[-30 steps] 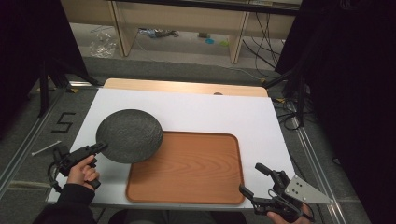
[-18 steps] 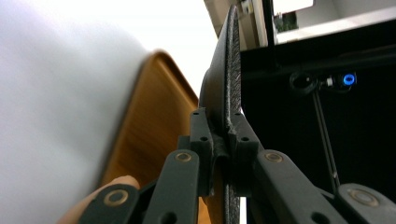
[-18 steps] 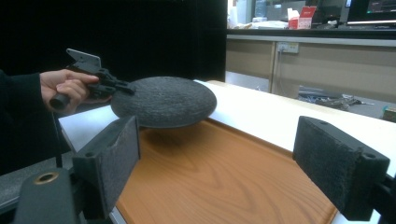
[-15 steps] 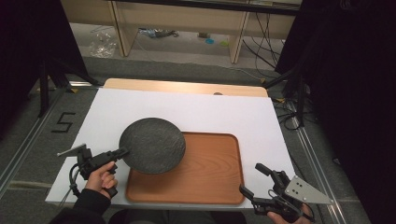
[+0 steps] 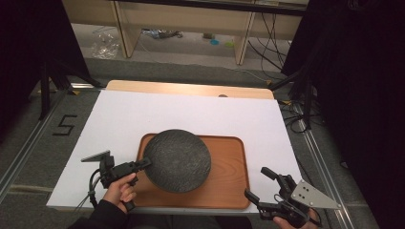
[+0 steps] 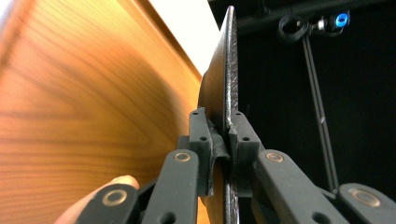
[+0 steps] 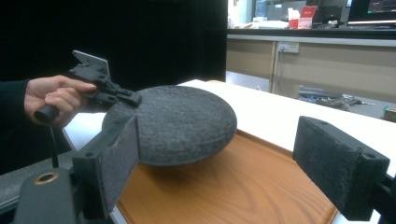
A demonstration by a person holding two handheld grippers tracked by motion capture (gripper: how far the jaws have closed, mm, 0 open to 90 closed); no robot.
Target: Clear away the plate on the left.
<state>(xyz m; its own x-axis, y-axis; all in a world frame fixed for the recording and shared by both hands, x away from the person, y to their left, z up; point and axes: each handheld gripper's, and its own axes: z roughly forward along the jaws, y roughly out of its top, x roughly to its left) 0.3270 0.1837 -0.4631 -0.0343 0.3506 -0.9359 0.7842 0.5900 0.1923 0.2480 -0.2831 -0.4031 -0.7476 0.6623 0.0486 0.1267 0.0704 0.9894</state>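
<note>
Since a second ago, the round dark stone plate [image 5: 177, 160] has travelled over the rectangular wooden tray [image 5: 229, 191]. Left tongs [image 5: 143, 163] pinch its rim; right tongs [image 5: 261, 183] gape empty beside the tray. Lower it level, centred.

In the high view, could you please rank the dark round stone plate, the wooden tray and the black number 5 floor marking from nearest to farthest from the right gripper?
From the right gripper, at the bottom right:
1. Wooden tray, just to its left.
2. Dark round stone plate, over the tray's left half.
3. Black number 5 floor marking, on the far left floor.
</note>
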